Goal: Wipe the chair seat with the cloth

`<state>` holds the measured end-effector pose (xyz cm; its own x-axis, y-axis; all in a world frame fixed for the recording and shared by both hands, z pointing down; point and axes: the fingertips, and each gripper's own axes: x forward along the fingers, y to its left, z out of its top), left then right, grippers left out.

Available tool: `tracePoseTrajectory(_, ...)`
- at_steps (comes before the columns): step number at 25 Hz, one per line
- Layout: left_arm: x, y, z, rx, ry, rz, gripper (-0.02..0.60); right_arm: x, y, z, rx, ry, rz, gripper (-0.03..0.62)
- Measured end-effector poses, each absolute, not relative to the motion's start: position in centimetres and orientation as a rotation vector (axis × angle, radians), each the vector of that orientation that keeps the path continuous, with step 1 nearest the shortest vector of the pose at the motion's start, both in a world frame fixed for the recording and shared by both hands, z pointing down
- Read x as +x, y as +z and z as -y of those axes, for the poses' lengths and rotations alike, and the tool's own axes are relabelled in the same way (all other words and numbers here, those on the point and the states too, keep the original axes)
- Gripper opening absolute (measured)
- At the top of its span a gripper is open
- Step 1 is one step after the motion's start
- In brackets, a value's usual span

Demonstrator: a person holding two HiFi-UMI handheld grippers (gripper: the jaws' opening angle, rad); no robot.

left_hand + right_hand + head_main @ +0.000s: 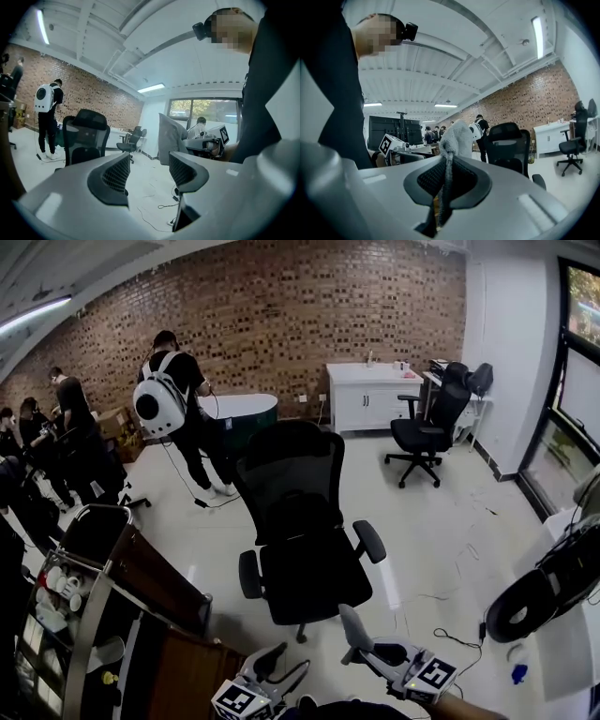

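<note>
First, the head view: the black chair stands mid-floor, with the left gripper and right gripper just short of its seat; left gripper view: jaws wide apart, empty, chair beyond; right gripper view: jaws clamped on the grey cloth, chair beyond.

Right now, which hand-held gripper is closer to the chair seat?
Right hand-held gripper: beside the chair seat's front corner. Left hand-held gripper: farther back from its front edge.
</note>
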<state>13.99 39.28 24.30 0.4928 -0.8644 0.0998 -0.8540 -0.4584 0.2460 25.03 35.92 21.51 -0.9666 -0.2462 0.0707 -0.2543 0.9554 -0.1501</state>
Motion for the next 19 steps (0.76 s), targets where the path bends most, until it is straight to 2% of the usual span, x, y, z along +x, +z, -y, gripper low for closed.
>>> tracePoseTrajectory(5, 15.8, 23.2, -39.6, 2.473, -0.090, 1.491, 0.284, 26.6, 20.8, -35.7, 0.378, 0.228, 3.078, 0.020)
tracePoseTrajectory(19, 15.4, 20.7, -40.8, 2.479, -0.124, 1.572, 0.279, 26.7, 19.7, -37.6, 0.346, 0.164, 3.085, 0.020)
